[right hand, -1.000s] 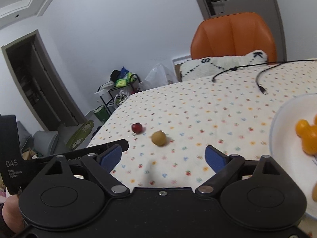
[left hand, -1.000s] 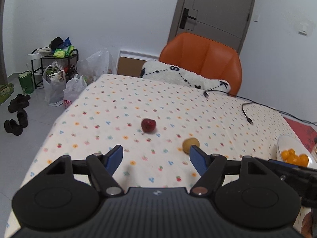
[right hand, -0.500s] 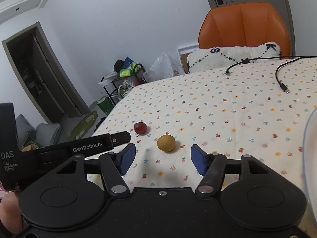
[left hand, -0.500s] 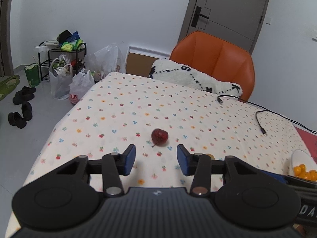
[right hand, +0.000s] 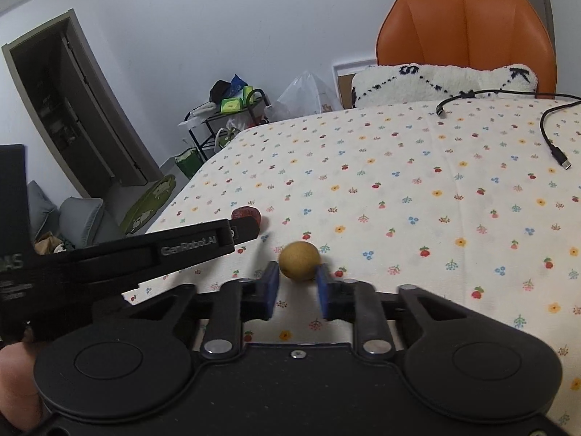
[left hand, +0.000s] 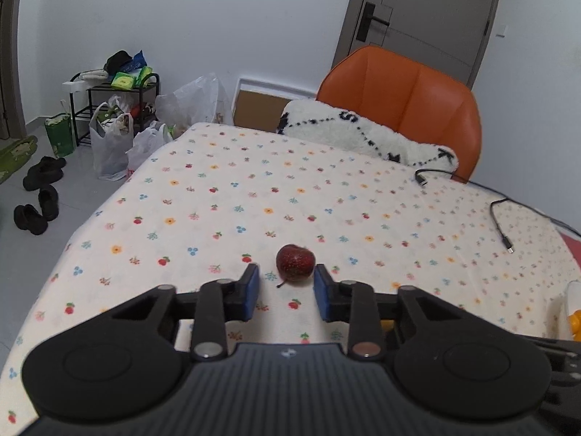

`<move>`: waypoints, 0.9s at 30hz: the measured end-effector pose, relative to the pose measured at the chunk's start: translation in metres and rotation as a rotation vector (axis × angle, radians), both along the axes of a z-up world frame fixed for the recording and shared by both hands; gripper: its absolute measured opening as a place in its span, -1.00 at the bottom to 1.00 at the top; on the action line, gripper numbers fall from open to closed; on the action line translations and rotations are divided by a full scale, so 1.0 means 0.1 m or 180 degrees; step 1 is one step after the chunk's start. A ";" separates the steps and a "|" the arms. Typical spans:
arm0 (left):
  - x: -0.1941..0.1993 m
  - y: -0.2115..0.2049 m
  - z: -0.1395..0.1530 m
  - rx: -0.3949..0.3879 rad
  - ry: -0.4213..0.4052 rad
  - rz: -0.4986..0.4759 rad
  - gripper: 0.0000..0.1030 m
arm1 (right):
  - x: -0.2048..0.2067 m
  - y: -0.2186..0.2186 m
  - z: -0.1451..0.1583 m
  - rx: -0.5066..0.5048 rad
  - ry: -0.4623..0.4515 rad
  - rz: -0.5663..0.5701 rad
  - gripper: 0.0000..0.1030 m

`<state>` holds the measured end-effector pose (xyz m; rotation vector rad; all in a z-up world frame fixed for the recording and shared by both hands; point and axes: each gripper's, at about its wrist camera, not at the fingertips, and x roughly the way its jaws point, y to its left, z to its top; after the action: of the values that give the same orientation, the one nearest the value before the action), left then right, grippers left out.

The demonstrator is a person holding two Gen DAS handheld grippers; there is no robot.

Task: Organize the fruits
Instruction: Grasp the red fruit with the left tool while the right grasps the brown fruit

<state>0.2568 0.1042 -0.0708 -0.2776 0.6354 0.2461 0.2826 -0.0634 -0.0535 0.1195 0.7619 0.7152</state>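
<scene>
Left gripper [left hand: 286,283]: jaws part-open, low over tabletop [left hand: 225,203], red fruit [left hand: 294,262] just ahead between blue fingertips [left hand: 250,287], right tip near-touching, gap on left, not clamped. Plate [left hand: 572,292] with orange fruit far right of it. Right gripper [right hand: 297,283]: jaws narrowed either side of yellow-brown fruit [right hand: 300,261], tips at its flanks; firm grip cannot tell. Left gripper's body crosses left of it, red fruit beyond.
</scene>
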 end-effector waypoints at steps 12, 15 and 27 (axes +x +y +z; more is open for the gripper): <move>-0.13 -0.09 0.06 -0.0035 -0.0016 -0.0072 -0.65 | -0.07 -0.22 0.06 0.0142 -0.0010 -0.0132 -0.88; -0.21 -0.09 0.09 -0.0067 -0.0039 -0.0046 -0.65 | -0.07 -0.20 0.07 0.0110 0.0002 -0.0125 -0.77; -0.48 0.07 0.12 -0.0030 -0.0043 0.0074 -0.65 | -0.02 0.12 0.02 -0.0163 -0.0200 -0.0071 -0.17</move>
<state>0.2092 0.1114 -0.0587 -0.2957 0.6204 0.2633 0.2810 -0.0511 -0.0512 0.0586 0.7173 0.6748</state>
